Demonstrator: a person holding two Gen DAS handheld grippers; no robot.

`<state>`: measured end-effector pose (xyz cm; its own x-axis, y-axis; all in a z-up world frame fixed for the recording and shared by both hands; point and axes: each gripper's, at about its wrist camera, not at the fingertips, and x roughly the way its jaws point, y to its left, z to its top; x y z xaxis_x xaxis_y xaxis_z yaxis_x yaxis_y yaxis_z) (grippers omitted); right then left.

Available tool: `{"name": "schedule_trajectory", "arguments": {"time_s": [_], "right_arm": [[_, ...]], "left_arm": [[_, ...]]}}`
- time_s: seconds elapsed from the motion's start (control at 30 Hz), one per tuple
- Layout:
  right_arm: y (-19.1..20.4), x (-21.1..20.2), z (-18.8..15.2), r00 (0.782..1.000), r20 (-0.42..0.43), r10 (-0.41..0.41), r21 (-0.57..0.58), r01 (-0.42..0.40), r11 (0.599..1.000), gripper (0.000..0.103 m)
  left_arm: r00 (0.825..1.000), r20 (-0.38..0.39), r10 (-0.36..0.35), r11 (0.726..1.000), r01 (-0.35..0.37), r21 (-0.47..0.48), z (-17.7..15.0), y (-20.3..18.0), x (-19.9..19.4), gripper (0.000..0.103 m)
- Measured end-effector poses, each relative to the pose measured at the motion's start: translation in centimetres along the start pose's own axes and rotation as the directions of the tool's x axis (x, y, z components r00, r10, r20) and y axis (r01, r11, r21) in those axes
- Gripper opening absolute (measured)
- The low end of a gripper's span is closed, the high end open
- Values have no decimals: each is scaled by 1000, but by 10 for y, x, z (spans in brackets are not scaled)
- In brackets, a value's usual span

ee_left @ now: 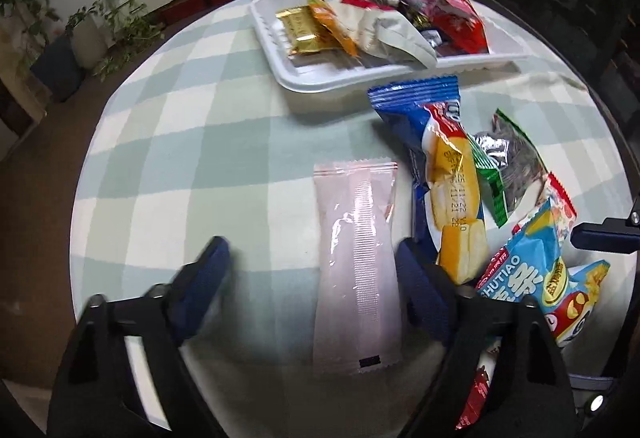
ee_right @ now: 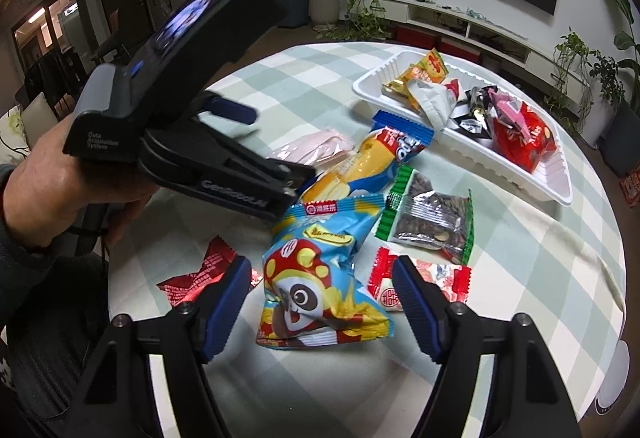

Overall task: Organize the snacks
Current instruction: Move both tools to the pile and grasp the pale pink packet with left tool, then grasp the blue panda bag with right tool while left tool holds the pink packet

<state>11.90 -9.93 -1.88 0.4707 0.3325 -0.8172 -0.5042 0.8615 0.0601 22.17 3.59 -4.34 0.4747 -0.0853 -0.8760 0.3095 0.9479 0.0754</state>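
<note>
In the left wrist view, a pale pink packet (ee_left: pixel 356 250) lies flat on the checked tablecloth between the fingers of my left gripper (ee_left: pixel 311 244). The right finger touches the packet's edge and the left finger stands clear of it, so the jaws are open. In the right wrist view, my right gripper (ee_right: pixel 322 262) straddles a blue chip bag with a cartoon face (ee_right: pixel 320 278). Its jaws are open, with small gaps on both sides. A white tray (ee_right: pixel 480 158) at the back holds several wrapped snacks.
Loose on the cloth are a yellow cake in a blue-red wrapper (ee_right: pixel 372 154), a green packet of seeds (ee_right: pixel 432 222), a red-and-white candy packet (ee_right: pixel 440 278) and a red wrapper (ee_right: pixel 204 270). A person's hand (ee_right: pixel 48 190) holds the left gripper's black body (ee_right: pixel 200 158). The round table's edge curves close by.
</note>
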Motion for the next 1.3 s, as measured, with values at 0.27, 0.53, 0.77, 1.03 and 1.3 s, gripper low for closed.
{"name": "schedule_trajectory", "arguments": {"time_s": [0.27,0.53,0.77,1.03,1.3], "right_arm": [[0,1,1,1000,1,25,-2,-25,1000,65],[6,6,1,999,-6,37,-25,-37,999,64],[5,16,1,999,-31,18,-30,-19,999,64],[4,24,2,998,-57,-4,-42,1,999,58],[5,21,2,998,-59,10,-45,-13,999,49]], "left_arm": [[998,21,-53,998,54,-38,-2,8,2,48],[996,44,-76,997,77,-13,-12,4,-3,31],[994,59,-96,995,98,-32,-17,8,-5,29],[993,72,-98,994,100,-31,-20,7,-5,29],[991,84,-105,993,109,-39,-22,7,-7,27]]}}
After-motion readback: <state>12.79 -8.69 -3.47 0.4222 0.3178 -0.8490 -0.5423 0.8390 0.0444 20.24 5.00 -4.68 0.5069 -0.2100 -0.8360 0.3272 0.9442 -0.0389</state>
